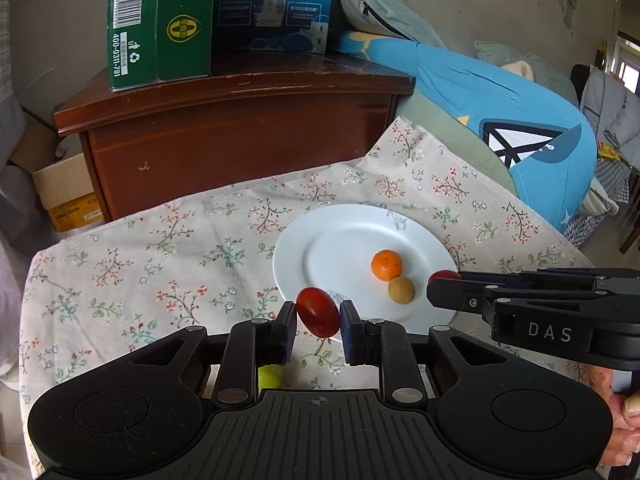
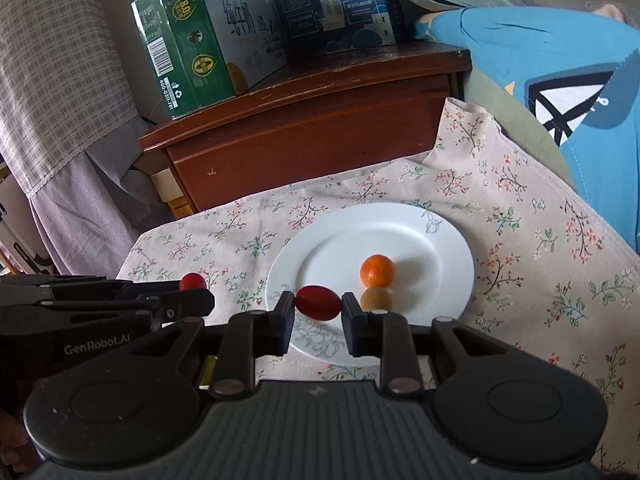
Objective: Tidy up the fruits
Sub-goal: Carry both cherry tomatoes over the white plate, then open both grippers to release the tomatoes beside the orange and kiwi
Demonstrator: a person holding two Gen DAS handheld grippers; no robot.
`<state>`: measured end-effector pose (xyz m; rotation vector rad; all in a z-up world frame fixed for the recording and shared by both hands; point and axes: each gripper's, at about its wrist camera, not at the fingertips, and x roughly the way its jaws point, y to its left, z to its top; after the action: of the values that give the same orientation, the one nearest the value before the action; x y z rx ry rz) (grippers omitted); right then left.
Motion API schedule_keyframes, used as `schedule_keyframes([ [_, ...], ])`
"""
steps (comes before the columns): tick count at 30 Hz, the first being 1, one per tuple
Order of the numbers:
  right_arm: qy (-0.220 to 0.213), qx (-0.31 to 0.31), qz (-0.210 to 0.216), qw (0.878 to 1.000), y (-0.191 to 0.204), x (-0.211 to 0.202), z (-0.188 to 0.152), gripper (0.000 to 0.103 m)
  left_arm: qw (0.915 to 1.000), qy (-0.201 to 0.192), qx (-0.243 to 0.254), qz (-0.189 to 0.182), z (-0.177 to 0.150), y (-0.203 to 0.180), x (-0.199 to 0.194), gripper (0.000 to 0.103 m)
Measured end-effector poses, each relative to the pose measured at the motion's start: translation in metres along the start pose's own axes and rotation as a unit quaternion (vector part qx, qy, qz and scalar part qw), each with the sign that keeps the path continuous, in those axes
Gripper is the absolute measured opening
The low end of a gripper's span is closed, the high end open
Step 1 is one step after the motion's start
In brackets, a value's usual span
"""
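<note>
A white plate (image 1: 340, 236) on the floral cloth holds a small orange (image 1: 386, 265) and a brownish-yellow round fruit (image 1: 401, 290). My left gripper (image 1: 318, 317) is shut on a red cherry tomato (image 1: 318, 311), just off the plate's near left rim. My right gripper (image 2: 318, 307) is shut on another red cherry tomato (image 2: 319, 302) above the plate's (image 2: 440, 248) near edge, left of the orange (image 2: 377, 271) and the brownish fruit (image 2: 376, 298). A green fruit (image 1: 270, 376) shows partly under my left gripper.
The floral cloth (image 1: 160, 264) covers the table. A brown wooden cabinet (image 1: 240, 136) stands behind it with a green carton (image 1: 160, 20) and a blue carton (image 1: 272, 4) on top. A blue plush pillow (image 1: 520, 128) lies at the right.
</note>
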<state>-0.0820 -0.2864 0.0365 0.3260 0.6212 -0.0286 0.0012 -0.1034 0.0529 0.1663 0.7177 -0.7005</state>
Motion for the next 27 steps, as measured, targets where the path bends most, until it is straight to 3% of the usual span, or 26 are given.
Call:
schedule_keyframes([
  [15,0.018,0.026,-0.046,0.998,-0.033,0.037,0.021,0.025,0.9993,0.010,0.020,-0.028,0.022,-0.010,0.048,0.021],
  [27,0.046,0.097,-0.061,0.992,-0.061,0.065,0.020,0.029,0.9994,0.027,-0.011,-0.021,0.024,0.003,0.063,0.024],
])
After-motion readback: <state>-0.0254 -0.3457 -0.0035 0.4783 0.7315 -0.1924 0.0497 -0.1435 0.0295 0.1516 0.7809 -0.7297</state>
